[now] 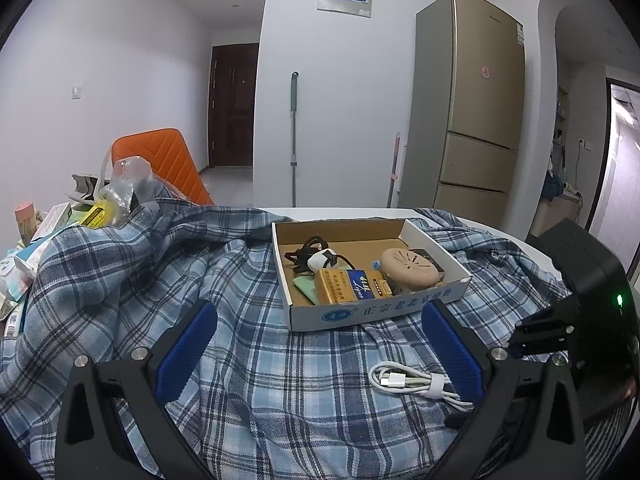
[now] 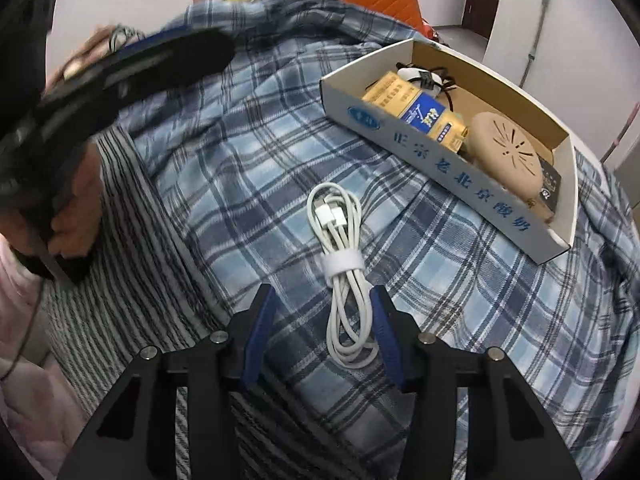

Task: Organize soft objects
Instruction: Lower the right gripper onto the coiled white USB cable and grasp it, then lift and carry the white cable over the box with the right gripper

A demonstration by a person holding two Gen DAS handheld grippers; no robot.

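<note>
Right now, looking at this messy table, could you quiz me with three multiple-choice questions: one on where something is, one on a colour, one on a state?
1. Where does the white cable lie?
A. in the box
B. on the plaid cloth
C. on the floor

2. What colour is the chair?
A. orange
B. green
C. black

3. How are the right hand-held gripper's fingers?
A. clamped on the cable
B. shut and empty
C. open around the cable

Answers: B, it rests on the plaid cloth in front of the cardboard box; A, its quilted back is orange; C, gaps show beside the cable.
</note>
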